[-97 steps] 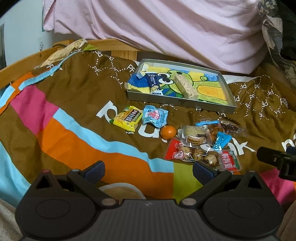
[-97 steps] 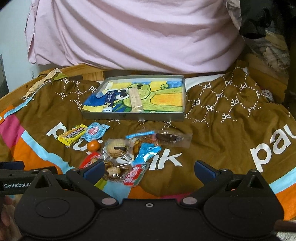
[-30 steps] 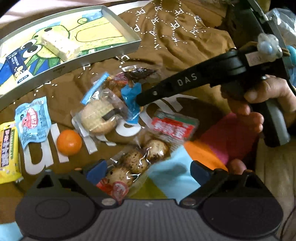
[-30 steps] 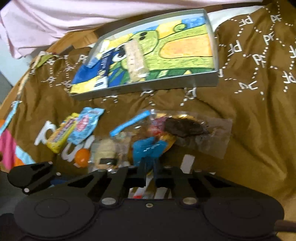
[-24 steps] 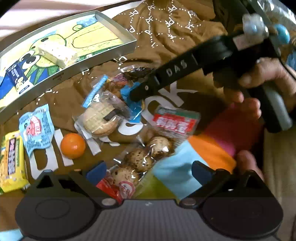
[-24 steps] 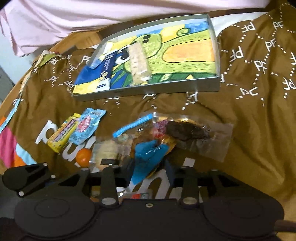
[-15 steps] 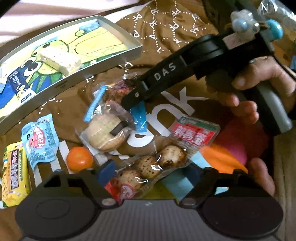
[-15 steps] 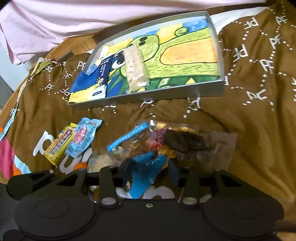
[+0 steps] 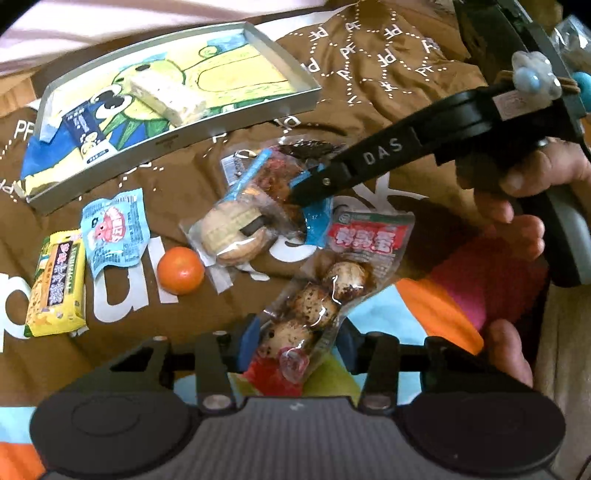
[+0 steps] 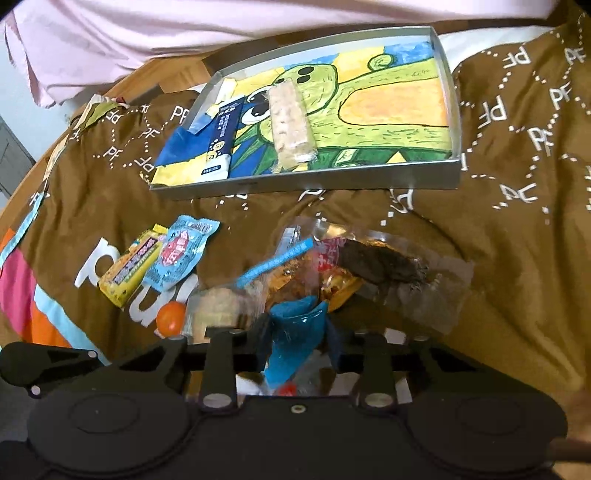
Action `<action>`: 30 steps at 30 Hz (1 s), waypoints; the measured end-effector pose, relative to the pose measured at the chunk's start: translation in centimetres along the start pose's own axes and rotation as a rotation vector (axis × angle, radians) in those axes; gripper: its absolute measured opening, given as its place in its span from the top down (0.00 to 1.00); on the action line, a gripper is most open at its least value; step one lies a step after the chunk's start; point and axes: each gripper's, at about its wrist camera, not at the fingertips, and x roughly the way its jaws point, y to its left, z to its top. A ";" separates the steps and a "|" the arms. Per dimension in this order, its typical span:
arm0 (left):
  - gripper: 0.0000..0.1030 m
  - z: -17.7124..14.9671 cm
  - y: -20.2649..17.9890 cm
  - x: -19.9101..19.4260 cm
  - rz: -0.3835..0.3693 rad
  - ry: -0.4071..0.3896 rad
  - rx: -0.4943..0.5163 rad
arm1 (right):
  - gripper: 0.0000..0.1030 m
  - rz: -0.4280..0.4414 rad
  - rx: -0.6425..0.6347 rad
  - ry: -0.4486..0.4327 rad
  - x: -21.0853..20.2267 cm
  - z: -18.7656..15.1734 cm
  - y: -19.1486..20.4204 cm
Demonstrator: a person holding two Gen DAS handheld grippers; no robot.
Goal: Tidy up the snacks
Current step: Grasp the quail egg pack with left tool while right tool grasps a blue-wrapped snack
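My left gripper [image 9: 295,334] is shut on a clear pack of speckled eggs [image 9: 317,295] with a red label, held just above the blanket. My right gripper [image 10: 297,332] is shut on a small blue packet [image 10: 295,336]; it also shows in the left wrist view [image 9: 314,188], reaching in from the right. A silver tray [image 10: 306,182] with a green cartoon picture lies beyond, holding a dark blue packet [image 10: 219,147] and a pale nougat bar [image 10: 290,125]. Loose on the blanket are a yellow bar [image 9: 55,284], a light blue packet [image 9: 114,230], an orange [image 9: 180,270], a wrapped cookie [image 9: 232,229] and a dark snack in a clear wrapper [image 10: 380,266].
A brown blanket [image 10: 517,229] with white letters and coloured stripes covers the surface. Pink bedding [image 10: 184,29] lies behind the tray. A wooden edge [image 10: 173,77] shows at the back left. A hand [image 9: 517,221] holds the right gripper's handle.
My left gripper has closed on the egg pack and lifted it. My right gripper, first shut, opened and then closed on the blue packet and has raised it slightly.
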 end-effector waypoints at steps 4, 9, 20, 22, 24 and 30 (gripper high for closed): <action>0.19 0.0 -0.5 0.3 -0.013 -0.037 0.055 | 0.76 -0.043 -0.034 -0.009 -1.1 -0.5 0.0; 0.19 1.0 -1.0 1.5 -0.053 -0.066 0.148 | 0.65 -0.016 0.035 -0.017 -0.7 0.1 -1.2; 0.51 1.1 -0.3 2.0 -0.076 -0.008 0.086 | 0.64 0.061 0.050 0.046 2.2 0.5 -1.1; 0.54 0.9 -0.5 1.5 -0.056 -0.004 0.072 | 0.67 0.068 0.056 0.038 2.0 0.4 -1.1; 0.56 0.7 -0.6 1.0 -0.046 0.003 0.044 | 0.70 0.069 0.055 0.025 1.7 0.3 -1.0; 0.57 0.1 0.0 0.0 -0.042 0.032 -0.118 | 0.74 0.018 0.025 -0.030 0.0 -0.2 -0.4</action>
